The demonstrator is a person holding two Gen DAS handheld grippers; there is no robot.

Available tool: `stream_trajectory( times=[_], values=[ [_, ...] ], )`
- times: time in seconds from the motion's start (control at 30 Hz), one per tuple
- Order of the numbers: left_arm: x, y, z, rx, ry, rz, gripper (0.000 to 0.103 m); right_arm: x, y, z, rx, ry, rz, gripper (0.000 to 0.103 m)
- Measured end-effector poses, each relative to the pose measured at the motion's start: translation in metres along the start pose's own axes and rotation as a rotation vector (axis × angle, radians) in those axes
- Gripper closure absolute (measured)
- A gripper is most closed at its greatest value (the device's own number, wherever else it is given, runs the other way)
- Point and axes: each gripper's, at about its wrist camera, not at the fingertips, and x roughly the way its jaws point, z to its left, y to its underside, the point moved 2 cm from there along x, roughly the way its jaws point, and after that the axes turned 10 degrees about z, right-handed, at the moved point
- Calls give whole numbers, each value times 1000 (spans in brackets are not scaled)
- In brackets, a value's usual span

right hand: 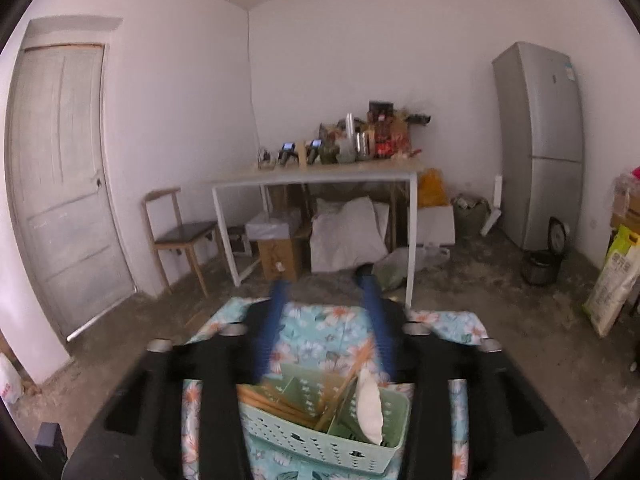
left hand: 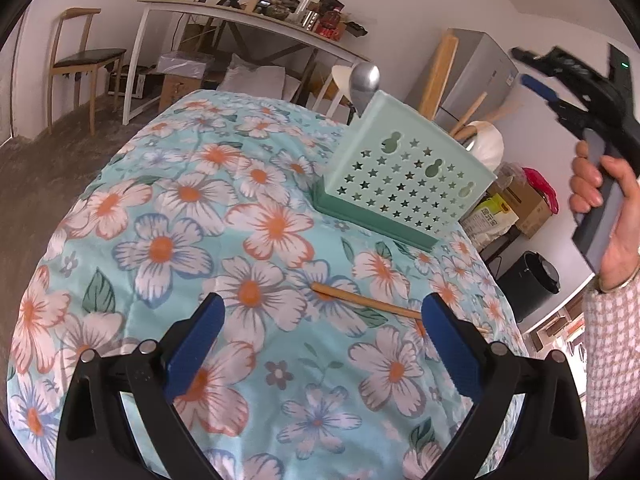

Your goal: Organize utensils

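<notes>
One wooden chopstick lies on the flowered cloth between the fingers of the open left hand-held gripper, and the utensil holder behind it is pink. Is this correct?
Not quite: the utensil holder is mint green, as the left wrist view shows. The wooden chopstick, flowered cloth and open left hand-held gripper are as stated.

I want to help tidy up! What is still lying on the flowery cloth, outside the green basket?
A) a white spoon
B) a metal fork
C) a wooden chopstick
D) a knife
C: a single chopstick lies flat on the cloth in front of the basket, between the fingers of the open left gripper; the other utensils already stand in the basket.
</notes>
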Motion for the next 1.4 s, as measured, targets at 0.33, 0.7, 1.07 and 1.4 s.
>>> stream_trajectory(
  times=[0.33,0.7,1.07,1.4],
  values=[
    [-3,-2,3,-7,-56,4,6,-92,-6,9,-73,21,-158,44],
    [-9,-11,27,-2,-288,27,6,0,122,56,-252,-275,402,41],
    [-10,-15,48,-13,-460,27,6,68,202,111,-525,-330,651,64],
    [-1,-15,45,6,-483,52,6,90,226,119,-636,-278,670,78]
  ],
)
